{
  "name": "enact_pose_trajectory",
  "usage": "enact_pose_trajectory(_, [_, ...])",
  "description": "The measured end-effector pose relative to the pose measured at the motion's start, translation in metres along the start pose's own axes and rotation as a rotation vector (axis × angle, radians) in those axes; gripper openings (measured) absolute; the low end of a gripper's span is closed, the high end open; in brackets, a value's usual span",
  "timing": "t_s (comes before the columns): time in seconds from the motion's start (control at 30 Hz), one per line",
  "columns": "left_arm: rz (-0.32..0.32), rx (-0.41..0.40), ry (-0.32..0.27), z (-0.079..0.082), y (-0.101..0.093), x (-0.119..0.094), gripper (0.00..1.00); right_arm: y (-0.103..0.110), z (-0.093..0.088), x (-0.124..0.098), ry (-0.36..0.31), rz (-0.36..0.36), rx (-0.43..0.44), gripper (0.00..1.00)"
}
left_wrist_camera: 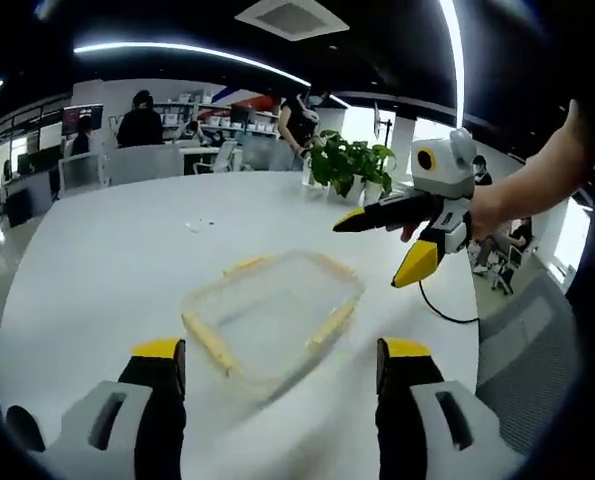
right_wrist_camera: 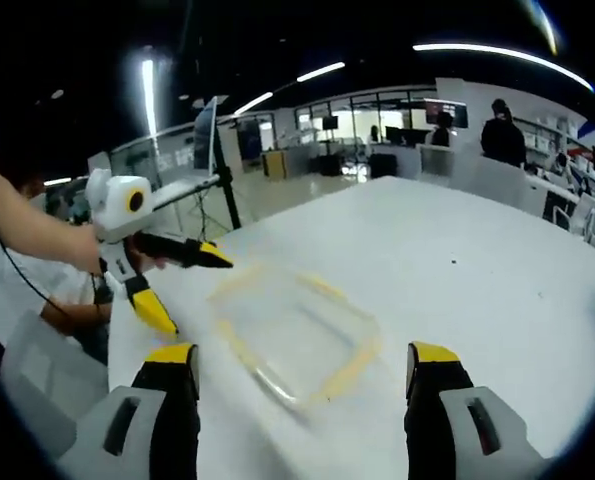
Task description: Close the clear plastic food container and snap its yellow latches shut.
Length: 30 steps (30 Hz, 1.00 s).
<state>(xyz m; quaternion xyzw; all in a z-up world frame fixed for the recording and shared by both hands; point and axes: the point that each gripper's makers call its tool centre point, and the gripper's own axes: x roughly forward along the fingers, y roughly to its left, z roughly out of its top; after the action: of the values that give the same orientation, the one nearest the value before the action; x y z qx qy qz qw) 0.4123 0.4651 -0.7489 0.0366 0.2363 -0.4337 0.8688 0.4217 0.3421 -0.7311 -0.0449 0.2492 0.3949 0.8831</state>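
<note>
A clear plastic food container (left_wrist_camera: pixel 272 315) with yellow latches along its sides lies flat on the white round table (left_wrist_camera: pixel 107 260). The picture is blurred, so I cannot tell how its lid sits or whether the latches are snapped. My left gripper (left_wrist_camera: pixel 282 355) is open just short of the container's near edge, nothing between its jaws. My right gripper (left_wrist_camera: pixel 379 243) comes in from the right, held by a hand, open and above the table beside the container. In the right gripper view the container (right_wrist_camera: pixel 297 335) lies ahead of the open right gripper (right_wrist_camera: pixel 302 355), and the left gripper (right_wrist_camera: pixel 189 290) hovers open at its left.
A potted plant (left_wrist_camera: pixel 349 165) stands at the table's far edge. A black cable (left_wrist_camera: pixel 447 312) trails off the table's right side near a grey chair (left_wrist_camera: pixel 537 350). Chairs, desks and several people are in the office behind. A seated person (right_wrist_camera: pixel 62 290) is at the table's edge.
</note>
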Motion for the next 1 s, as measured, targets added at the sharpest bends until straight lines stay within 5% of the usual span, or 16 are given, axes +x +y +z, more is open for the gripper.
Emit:
enact_pose_trajectory(0.33, [0.051, -0.117, -0.059, -0.001, 0.004, -0.018, 0.82, -0.004, -0.004, -0.018, -0.023, -0.039, 0.042, 0.86])
enact_pose_trajectory(1.0, [0.137, -0.163, -0.104, -0.018, -0.007, -0.042, 0.78, 0.01, -0.022, -0.051, -0.061, -0.084, 0.109, 0.84])
